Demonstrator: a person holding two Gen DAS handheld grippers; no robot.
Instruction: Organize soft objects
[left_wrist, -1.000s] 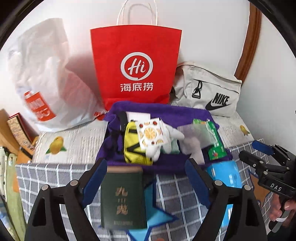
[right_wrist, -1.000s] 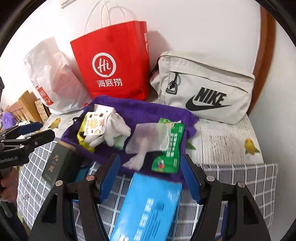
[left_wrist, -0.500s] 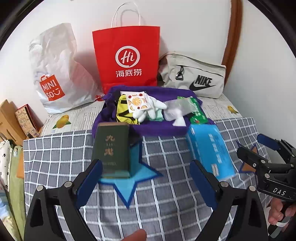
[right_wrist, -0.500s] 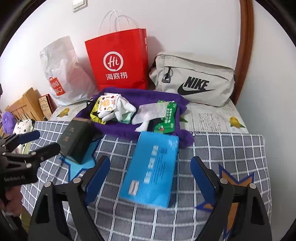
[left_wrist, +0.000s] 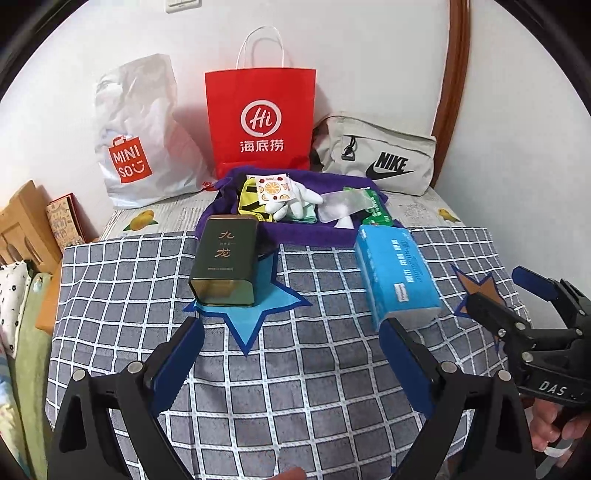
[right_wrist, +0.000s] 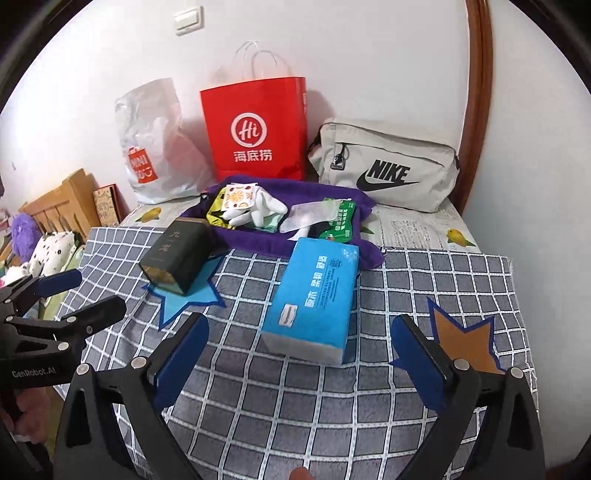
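A purple cloth (left_wrist: 236, 199) (right_wrist: 332, 251) at the back of the table holds a white glove (left_wrist: 299, 205) (right_wrist: 258, 212), a yellow pouch (left_wrist: 247, 203), an orange-print packet (left_wrist: 273, 186), a clear bag (left_wrist: 340, 203) and a green wipes pack (left_wrist: 376, 214) (right_wrist: 338, 221). A blue tissue pack (left_wrist: 397, 273) (right_wrist: 314, 295) and a dark green tin (left_wrist: 225, 262) (right_wrist: 177, 254) lie on the checked cloth. My left gripper (left_wrist: 291, 350) (right_wrist: 70, 291) is open and empty, held back near the front edge. My right gripper (right_wrist: 299, 350) (left_wrist: 506, 291) is open and empty too.
A red paper bag (left_wrist: 260, 122), a white Miniso plastic bag (left_wrist: 140, 133) and a grey Nike bag (left_wrist: 376, 158) stand along the back wall. Blue (left_wrist: 255, 317) and brown (right_wrist: 465, 339) star patches mark the grey checked cloth (left_wrist: 295, 387). Wooden furniture and plush toys (right_wrist: 44, 243) sit at left.
Both grippers have pulled back from the purple cloth toward the front edge, so the whole table now shows. Both stay open and empty. Objects have not moved.
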